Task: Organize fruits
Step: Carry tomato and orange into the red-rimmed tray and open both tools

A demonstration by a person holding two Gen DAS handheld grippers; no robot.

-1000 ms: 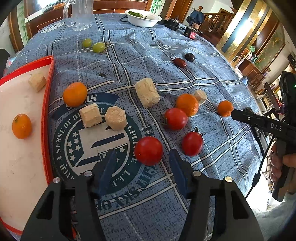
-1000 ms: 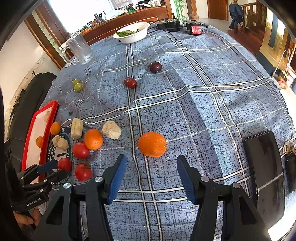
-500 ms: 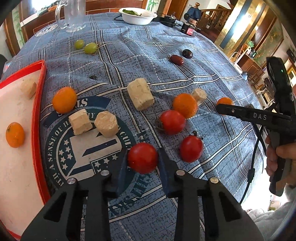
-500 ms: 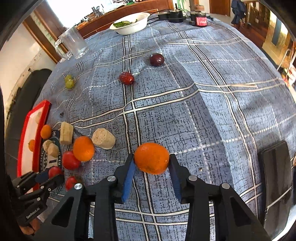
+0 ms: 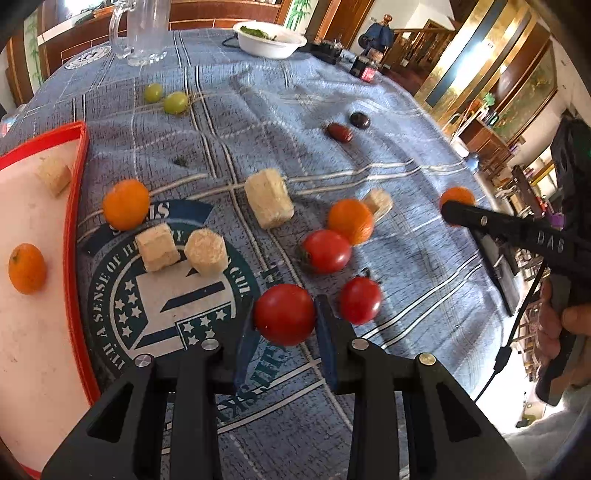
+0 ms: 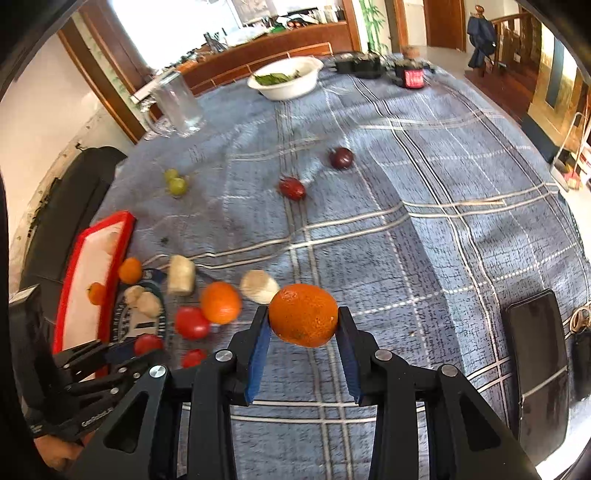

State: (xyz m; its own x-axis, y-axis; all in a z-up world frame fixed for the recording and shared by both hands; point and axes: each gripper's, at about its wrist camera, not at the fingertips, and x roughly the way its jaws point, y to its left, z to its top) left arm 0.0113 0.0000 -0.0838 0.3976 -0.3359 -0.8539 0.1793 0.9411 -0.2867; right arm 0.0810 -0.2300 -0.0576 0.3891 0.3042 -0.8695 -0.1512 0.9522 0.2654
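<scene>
My left gripper [image 5: 284, 314] is shut on a red tomato [image 5: 282, 321], just above the emblem on the blue checked cloth [image 5: 258, 110]. My right gripper [image 6: 303, 315] is shut on an orange [image 6: 303, 314], held a little above the cloth; the left wrist view shows that orange [image 5: 457, 195] at the far right. Two more tomatoes [image 5: 327, 251] [image 5: 360, 300], two oranges [image 5: 125, 209] [image 5: 350, 220] and several beige chunks [image 5: 269, 201] lie on the cloth. The red-rimmed tray [image 5: 74, 206] at the left holds a small orange [image 5: 27, 267] and one beige chunk [image 5: 54, 175].
Two green grapes [image 5: 175, 102] and two dark fruits [image 5: 340, 132] lie farther back. A glass jug [image 5: 142, 29] and a white bowl [image 5: 271, 38] stand at the far edge. A black slab [image 6: 535, 373] lies at the right edge of the table.
Both grippers went from open to shut: the left on the tomato, the right on the orange. The right one has risen with the orange off the cloth.
</scene>
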